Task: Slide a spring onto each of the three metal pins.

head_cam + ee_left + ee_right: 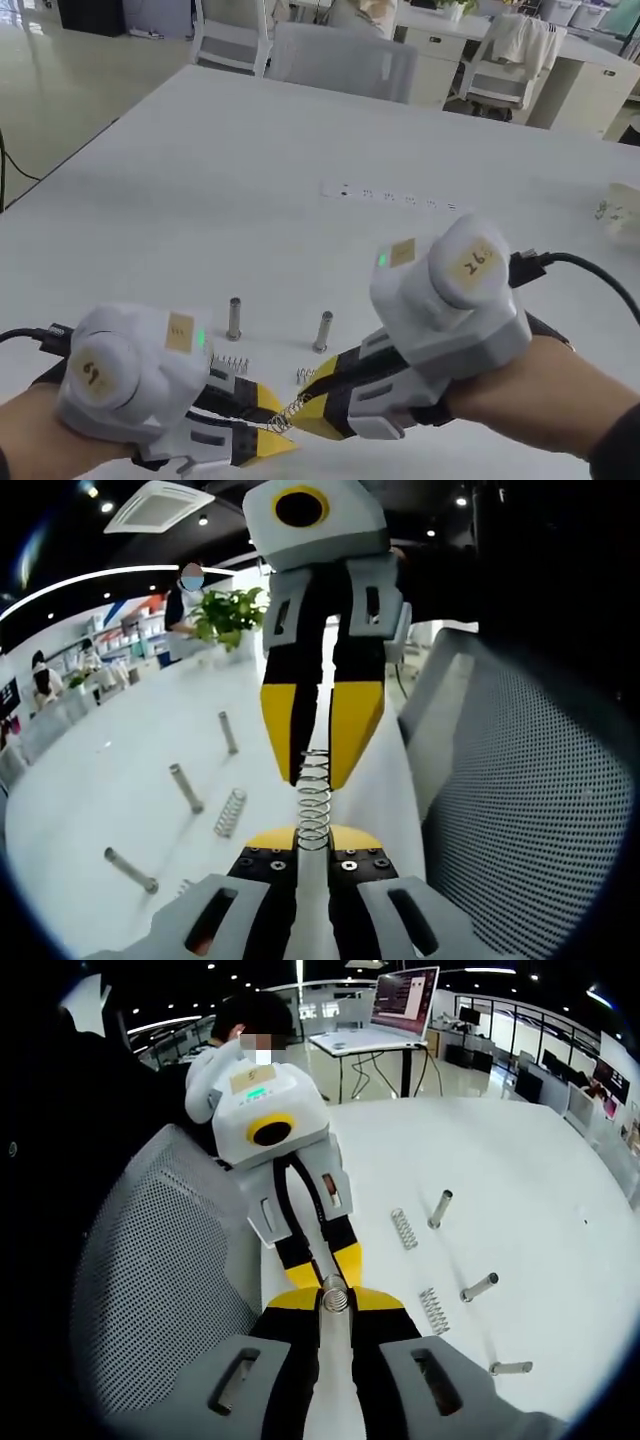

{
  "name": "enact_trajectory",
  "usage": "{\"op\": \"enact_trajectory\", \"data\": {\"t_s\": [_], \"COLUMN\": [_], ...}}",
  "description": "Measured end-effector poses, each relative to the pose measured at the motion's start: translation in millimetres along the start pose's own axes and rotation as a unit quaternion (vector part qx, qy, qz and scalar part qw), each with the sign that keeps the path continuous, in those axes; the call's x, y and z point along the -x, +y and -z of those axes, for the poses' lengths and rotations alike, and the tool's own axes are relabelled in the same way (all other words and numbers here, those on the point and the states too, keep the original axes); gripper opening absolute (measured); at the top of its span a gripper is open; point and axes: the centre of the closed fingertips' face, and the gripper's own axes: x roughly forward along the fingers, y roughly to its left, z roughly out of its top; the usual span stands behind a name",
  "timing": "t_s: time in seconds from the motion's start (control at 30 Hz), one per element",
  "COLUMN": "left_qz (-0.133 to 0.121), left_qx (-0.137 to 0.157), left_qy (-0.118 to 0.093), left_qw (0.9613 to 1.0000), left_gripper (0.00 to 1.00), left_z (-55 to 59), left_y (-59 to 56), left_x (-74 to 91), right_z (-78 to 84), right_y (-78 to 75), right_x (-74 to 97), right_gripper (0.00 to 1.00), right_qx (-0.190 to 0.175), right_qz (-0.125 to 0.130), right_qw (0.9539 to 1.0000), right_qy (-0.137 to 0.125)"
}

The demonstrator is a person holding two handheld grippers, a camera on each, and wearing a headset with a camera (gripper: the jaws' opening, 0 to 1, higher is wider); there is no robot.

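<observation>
Three pins (186,787) were found bare near the worktop's (300,150) front edge; one spring (313,800) was clamped endwise by left gripper (312,840) and right gripper (335,1305) together.

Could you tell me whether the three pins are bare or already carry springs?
Bare: all three pins show smooth shafts; two springs lie loose beside them, a third spring is gripped.

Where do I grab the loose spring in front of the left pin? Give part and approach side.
Grip the loose spring mid-length, jaws across its coils, coming from above. It lies flat on its side on the table, apart from the left pin, so both flanks are free. Let go of the held spring first.
</observation>
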Motion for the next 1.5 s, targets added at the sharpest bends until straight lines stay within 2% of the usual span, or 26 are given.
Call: {"op": "enact_trajectory", "data": {"t_s": [0.13, 0.27, 0.4, 0.5, 0.57, 0.7, 0.83, 1.13, 1.5], "left_qz": [0.003, 0.007, 0.006, 0.006, 0.003, -0.001, -0.005, -0.024, -0.061], "left_qx": [0.003, 0.008, 0.008, 0.008, -0.001, 0.01, 0.008, 0.035, 0.081], "left_qy": [0.001, -0.011, -0.014, -0.026, -0.018, -0.03, -0.028, -0.021, -0.035], "left_qw": [1.0, 0.9999, 0.9999, 0.9996, 0.9998, 0.9995, 0.9996, 0.9989, 0.9942], "left_gripper": [0.02, 0.02, 0.02, 0.02, 0.02, 0.02, 0.03, 0.2, 0.37], "left_z": [-0.2, -8.5, -9.9, -18.1, -16.8, -17.2, -15.7, -4.7, 4.8], "left_y": [-1.3, -2.0, -2.3, -3.1, -2.0, 2.1, 3.5, 11.6, 22.8], "left_x": [-0.4, 0.5, 0.8, 2.4, 1.7, 1.1, 1.1, 3.1, 18.2], "right_z": [1.8, 2.0, 1.5, 1.1, 0.7, 0.0, 1.2, 8.5, 20.3], "right_y": [1.1, 1.7, 1.7, 2.4, 1.1, -1.1, -2.4, -14.7, -27.3], "right_x": [-2.9, -7.8, -8.1, -7.8, -6.8, -6.3, -6.7, 2.2, 13.9], "right_gripper": [0.08, 0.09, 0.09, 0.09, 0.09, 0.08, 0.08, 0.08, 0.09], "right_qx": [0.008, 0.016, 0.016, 0.015, 0.014, 0.016, 0.015, 0.012, 0.001], "right_qz": [-0.004, -0.004, -0.006, -0.008, -0.007, 0.0, 0.003, 0.022, 0.041], "right_qw": [0.9999, 0.9997, 0.9997, 0.9997, 0.9997, 0.9997, 0.9997, 0.9992, 0.9984], "right_qy": [0.01, 0.016, 0.017, 0.017, 0.016, 0.016, 0.021, 0.032, 0.04]}}
